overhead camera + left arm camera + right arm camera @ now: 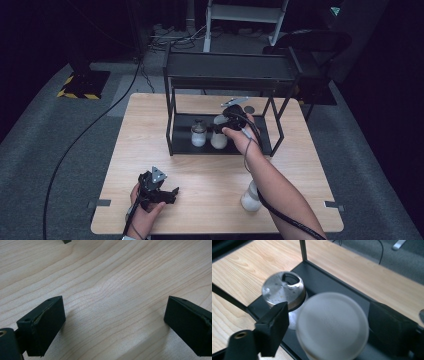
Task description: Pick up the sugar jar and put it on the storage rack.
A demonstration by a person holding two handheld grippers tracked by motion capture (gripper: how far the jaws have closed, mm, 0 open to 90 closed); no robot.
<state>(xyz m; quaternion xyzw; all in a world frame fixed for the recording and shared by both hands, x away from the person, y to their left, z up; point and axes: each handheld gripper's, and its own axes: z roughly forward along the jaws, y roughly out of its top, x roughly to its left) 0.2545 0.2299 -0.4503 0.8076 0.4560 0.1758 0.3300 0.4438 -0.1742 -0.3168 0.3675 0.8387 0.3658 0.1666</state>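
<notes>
The right gripper (329,322) has its jaws spread around a white-lidded jar (332,325) on the rack's bottom shelf (182,137), near its front edge; whether the pads touch is hard to make out. A metal-capped shaker (284,292) is partly hidden behind one jaw. The left gripper (112,322) rests wide open near the table's (112,277) front-left corner.

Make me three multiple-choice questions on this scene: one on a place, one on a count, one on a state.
1. Where does the white-lidded jar stand?
A. on the rack's top shelf
B. on the rack's lower shelf
C. on the floor
2. How many jars are on that shelf?
A. two
B. four
C. none
3. How are the fingers of the left gripper?
A. shut on a jar
B. shut on a cable
C. open, nothing between

Answers: B, the black tray lies under it; A, it stands beside the metal-lidded jar; C, bare table wood shows between them.
</notes>
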